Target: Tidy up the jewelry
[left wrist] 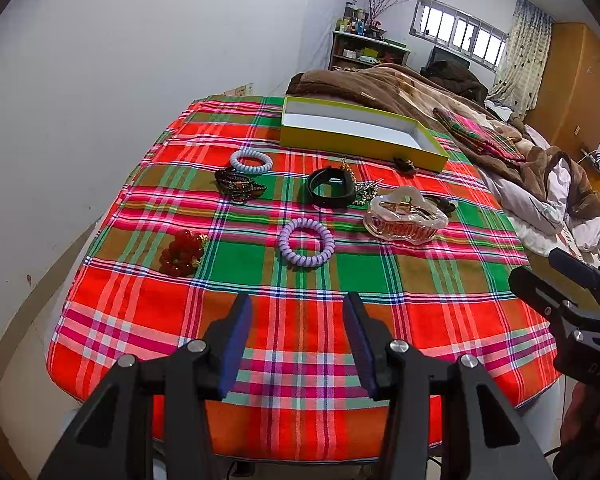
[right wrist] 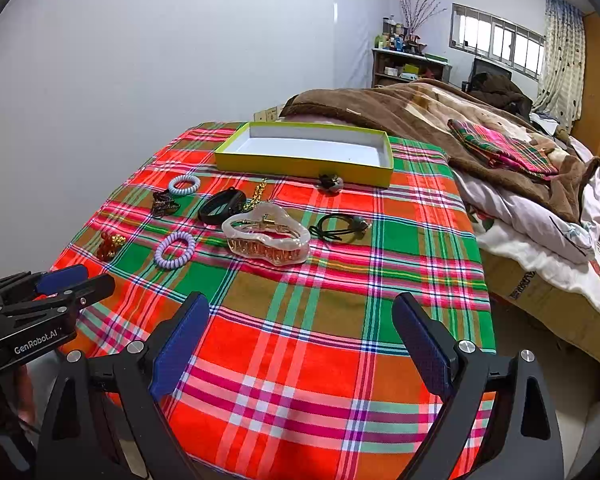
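Two hand-held tongs above a counter (left wrist: pixel 112 300) covered with a red, green and pink plaid cloth. The left tongs (left wrist: pixel 298 308) hover over the near edge with their blue-padded fingers spread and nothing between them; the right tongs (right wrist: pixel 300 312) hover likewise, spread wider and empty. Each appears at the margin of the other's view. At the far side of the counter lies a shallow yellow-green box (right wrist: pixel 300 162) with a white, empty interior, its long side facing the cameras. The jewelry lies scattered on the cloth between box and tongs: a pale blue coil hair tie (left wrist: pixel 251 161) just beside a dark beaded bracelet (left wrist: pixel 239 187); a black band (left wrist: pixel 331 187) touching a gold chain (right wrist: pixel 256 196); a translucent claw clip (right wrist: pixel 266 236) with amber teeth, lying nearest the centre; a lilac coil hair tie (left wrist: pixel 306 242) apart from the rest toward the near edge; a cluster of red beads (left wrist: pixel 182 253) at the left; a black elastic hair tie (right wrist: pixel 338 228) with a grey ornament, to the right of the clip; and a small dark ornament (right wrist: pixel 329 182) touching the box's front wall. A bed (right wrist: pixel 520 184) with a brown blanket adjoins the counter at right.
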Demonstrator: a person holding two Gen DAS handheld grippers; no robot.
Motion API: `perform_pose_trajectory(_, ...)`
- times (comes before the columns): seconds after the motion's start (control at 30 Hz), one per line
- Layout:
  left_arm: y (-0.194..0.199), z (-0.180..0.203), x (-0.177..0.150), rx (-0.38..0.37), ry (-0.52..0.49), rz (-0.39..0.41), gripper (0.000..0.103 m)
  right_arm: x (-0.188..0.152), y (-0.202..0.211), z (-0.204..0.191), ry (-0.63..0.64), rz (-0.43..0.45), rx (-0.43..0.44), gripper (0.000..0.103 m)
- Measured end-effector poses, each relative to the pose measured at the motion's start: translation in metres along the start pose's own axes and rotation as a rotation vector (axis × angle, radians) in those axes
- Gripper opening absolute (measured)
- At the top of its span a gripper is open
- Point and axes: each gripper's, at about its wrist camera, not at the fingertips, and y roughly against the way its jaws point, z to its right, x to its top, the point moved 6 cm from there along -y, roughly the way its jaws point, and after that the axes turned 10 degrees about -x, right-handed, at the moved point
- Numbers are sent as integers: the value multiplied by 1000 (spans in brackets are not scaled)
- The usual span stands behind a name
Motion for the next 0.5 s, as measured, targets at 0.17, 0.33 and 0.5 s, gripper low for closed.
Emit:
perform_pose_trajectory(0.17, -1, 0, -1, 1, 1, -3, 49, 1, -2, -1, 1, -3, 2, 93)
perform_pose_trajectory(0.33, -2, 0, -2, 0, 3, -4, 49, 0, -1, -1, 0, -3, 2, 93)
perform_pose_trajectory(0.5, -3, 0, -3, -1, 2, -7, 49, 0, -2, -2, 1, -6, 5, 93)
